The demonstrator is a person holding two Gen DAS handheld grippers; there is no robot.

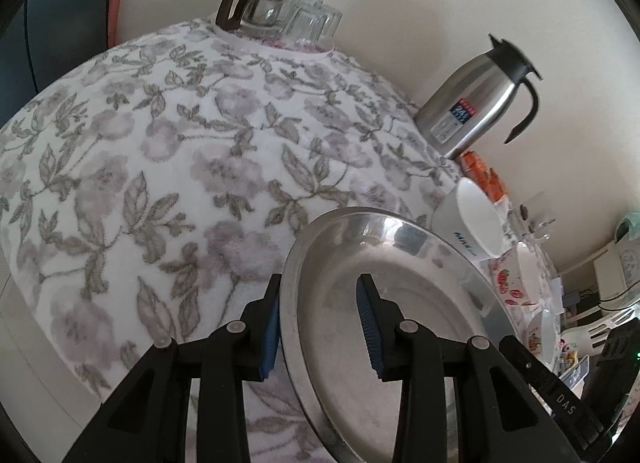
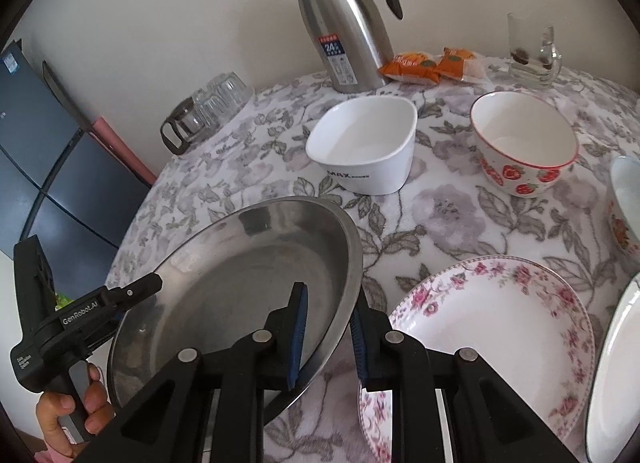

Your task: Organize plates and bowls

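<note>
A round steel plate [image 1: 400, 303] [image 2: 240, 283] is held tilted above the floral tablecloth by both grippers. My left gripper [image 1: 320, 327] straddles its left rim, jaws wide, one pad [image 1: 270, 327] outside and one inside; it also shows in the right wrist view [image 2: 148, 287]. My right gripper [image 2: 328, 335] straddles the plate's right rim with a gap at the pads [image 2: 298, 335]. A floral plate [image 2: 500, 323] lies on the table to the right. A white square bowl [image 2: 364, 143], a strawberry bowl [image 2: 524, 143] and another bowl [image 2: 624, 203] stand behind.
A steel thermos jug [image 2: 344, 23] [image 1: 476, 103], orange snack packs [image 2: 428, 63], a glass mug [image 2: 532, 55], and a glass pot with upturned glasses [image 2: 208, 111] [image 1: 280, 15] stand along the wall. A white plate rim [image 2: 612, 363] shows at far right.
</note>
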